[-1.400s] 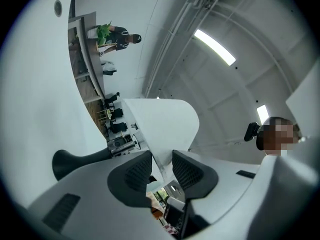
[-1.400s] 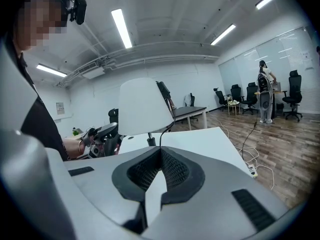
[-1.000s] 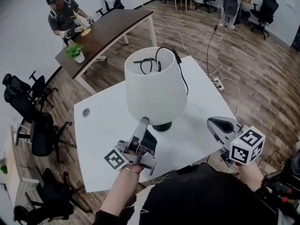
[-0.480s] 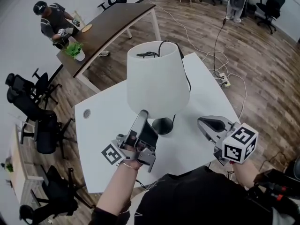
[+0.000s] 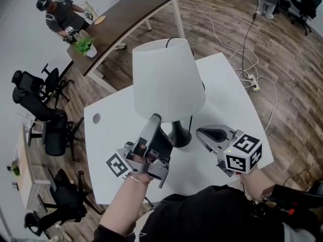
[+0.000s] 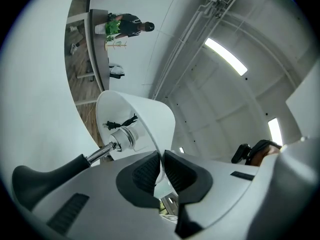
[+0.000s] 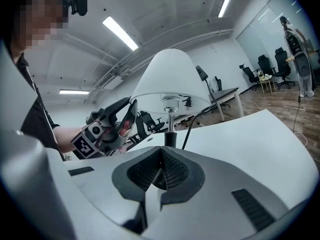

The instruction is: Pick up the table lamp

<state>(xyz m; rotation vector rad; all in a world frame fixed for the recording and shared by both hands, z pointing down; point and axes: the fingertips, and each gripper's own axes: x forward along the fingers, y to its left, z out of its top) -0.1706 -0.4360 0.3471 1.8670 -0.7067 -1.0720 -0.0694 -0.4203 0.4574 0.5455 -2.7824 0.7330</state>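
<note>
Table lamp [image 5: 169, 82]: white tapered shade, slim stem, dark round base, black cord. Left tool [image 5: 154, 120]: jaws closing on the shade's lower rim; right tool [image 5: 202, 133]: jaws together, empty.

We can read no words, numbers, brand names or signs anywhere. The left cube [image 5: 117, 165] and the right cube [image 5: 242, 154] show only black and white squares, and those are not letters.

lamp shade [image 5: 166, 79]: matt white, maybe plastic | lamp stem [image 6: 102, 152]: shiny metal | table [image 5: 116, 120]: smooth white | floor [image 5: 282, 49]: wood planks
</note>
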